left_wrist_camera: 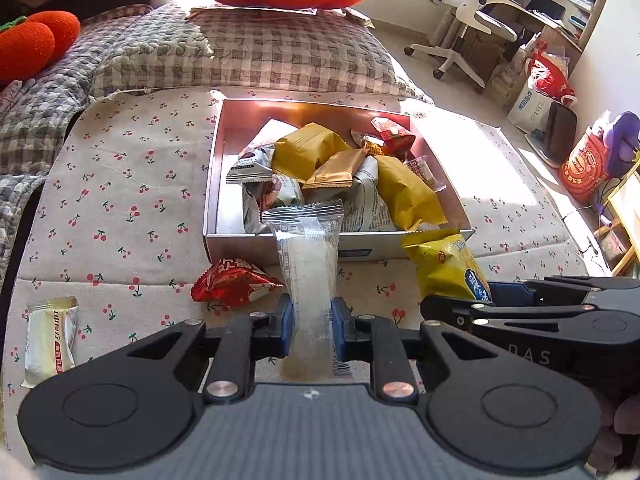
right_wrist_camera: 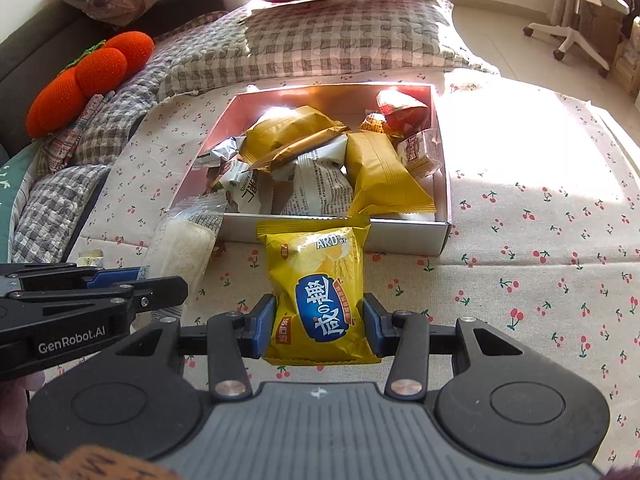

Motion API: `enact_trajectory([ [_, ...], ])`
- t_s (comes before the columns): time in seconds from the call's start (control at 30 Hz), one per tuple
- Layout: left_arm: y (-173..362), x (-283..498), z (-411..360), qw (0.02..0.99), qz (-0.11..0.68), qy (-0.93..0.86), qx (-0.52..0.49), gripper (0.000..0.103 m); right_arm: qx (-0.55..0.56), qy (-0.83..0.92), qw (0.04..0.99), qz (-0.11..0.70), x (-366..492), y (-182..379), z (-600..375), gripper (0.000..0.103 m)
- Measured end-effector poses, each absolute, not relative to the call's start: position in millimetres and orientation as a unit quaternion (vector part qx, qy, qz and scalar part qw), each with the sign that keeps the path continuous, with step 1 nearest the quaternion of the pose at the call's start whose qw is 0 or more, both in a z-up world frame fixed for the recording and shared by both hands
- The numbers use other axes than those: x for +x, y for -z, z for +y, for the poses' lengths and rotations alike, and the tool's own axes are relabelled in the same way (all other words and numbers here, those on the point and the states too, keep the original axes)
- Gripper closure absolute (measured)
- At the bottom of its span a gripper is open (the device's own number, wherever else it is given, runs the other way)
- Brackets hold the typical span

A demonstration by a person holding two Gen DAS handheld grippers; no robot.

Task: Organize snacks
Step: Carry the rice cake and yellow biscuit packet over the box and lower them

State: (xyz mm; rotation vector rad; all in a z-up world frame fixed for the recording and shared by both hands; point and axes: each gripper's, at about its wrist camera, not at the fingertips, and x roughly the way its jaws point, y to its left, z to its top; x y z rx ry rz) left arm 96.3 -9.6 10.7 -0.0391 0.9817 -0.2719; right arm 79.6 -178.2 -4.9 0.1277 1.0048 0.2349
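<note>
Two grippers hover before a snack box (left_wrist_camera: 224, 184) — the left gripper (left_wrist_camera: 312, 330) clamped on a clear packet (left_wrist_camera: 310, 264), the right gripper (right_wrist_camera: 318, 322) on a yellow packet (right_wrist_camera: 316, 292).

A cherry-print cloth (left_wrist_camera: 120, 184) covers the bed, bearing an open box (left_wrist_camera: 224, 184) of snacks, a red packet (left_wrist_camera: 234, 282) before it and a pale bar (left_wrist_camera: 50, 338) near the cloth's left edge.

The yellow snack packet (right_wrist_camera: 318, 296) is showing "ARDer" in white near its top, above large Chinese characters on a blue oval. The left gripper (right_wrist_camera: 160, 280) is carrying "GenRobot.AI" on its black side, and the right gripper (left_wrist_camera: 486, 294) is showing the letters "DAS".
</note>
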Motion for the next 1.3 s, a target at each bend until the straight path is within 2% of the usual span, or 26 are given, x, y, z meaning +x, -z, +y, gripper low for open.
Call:
enact_trajectory([
  [0.37, -24, 177, -12, 0.888, 0.453, 0.072, -0.007, 0.078, 0.118, -0.111, 0.875, 0.456, 104, -7, -192, 0.061],
  [0.83, -2, 246, -17, 0.882, 0.470, 0.034, -0.002, 0.077, 0.148, -0.091, 0.869, 0.462, 123, -3, -203, 0.061],
  [0.9, -1, 243, -16, 0.886, 0.463, 0.038, -0.003, 0.072, 0.149, -0.092, 0.869, 0.462, 124, -3, -203, 0.061],
  [0.97, -2, 237, -16, 0.888, 0.458, 0.045, 0.001, 0.051, 0.148, -0.094, 0.870, 0.460, 126, -3, -203, 0.061],
  [1.17, -9, 208, -11, 0.894, 0.446, 0.053, 0.007, 0.029, 0.138, -0.084, 0.879, 0.448, 136, -3, -203, 0.061],
  [1.3, -10, 188, -4, 0.891, 0.449, 0.059, -0.007, 0.022, 0.148, -0.077, 0.880, 0.444, 145, -1, -206, 0.061],
])
